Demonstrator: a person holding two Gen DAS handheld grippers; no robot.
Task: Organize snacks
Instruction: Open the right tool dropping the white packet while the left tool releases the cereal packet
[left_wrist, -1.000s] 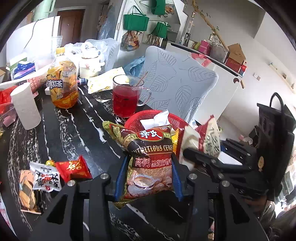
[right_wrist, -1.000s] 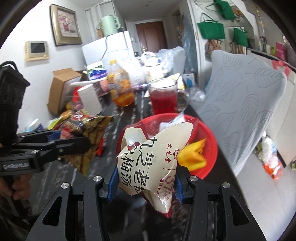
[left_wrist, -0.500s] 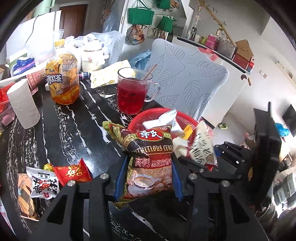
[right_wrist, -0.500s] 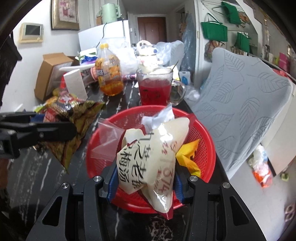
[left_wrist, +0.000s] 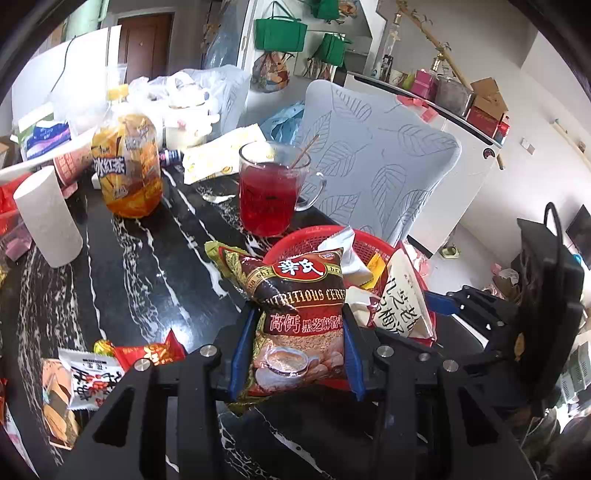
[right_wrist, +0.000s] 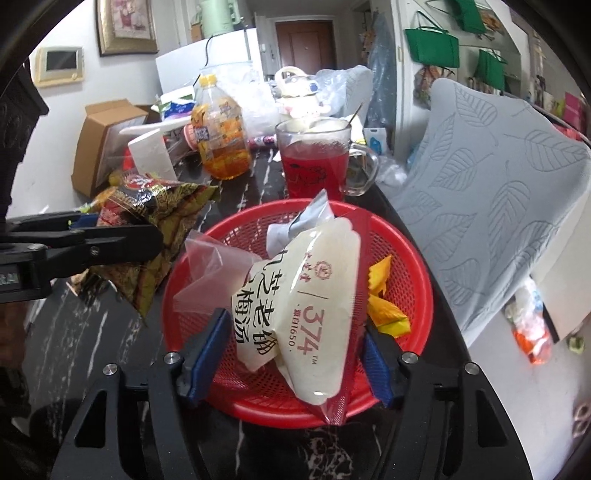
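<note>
My left gripper is shut on a brown cereal bag, which hangs just left of the red mesh basket; in the right wrist view the same bag sits beside the basket rim. My right gripper hovers over the basket with its jaws opening. Between them lies a white snack bag, resting in the basket. The left pad stands clear of the bag. Yellow wrappers and a clear plastic bag also lie in the basket.
A glass mug of red drink stands just behind the basket. An iced tea bottle and a paper roll stand further left. Loose snack packets lie at the near left. A grey chair flanks the table's right edge.
The right gripper has come down over the basket with the white bag, and its jaws have widened so the bag rests in the basket. The left gripper still holds the cereal bag.
</note>
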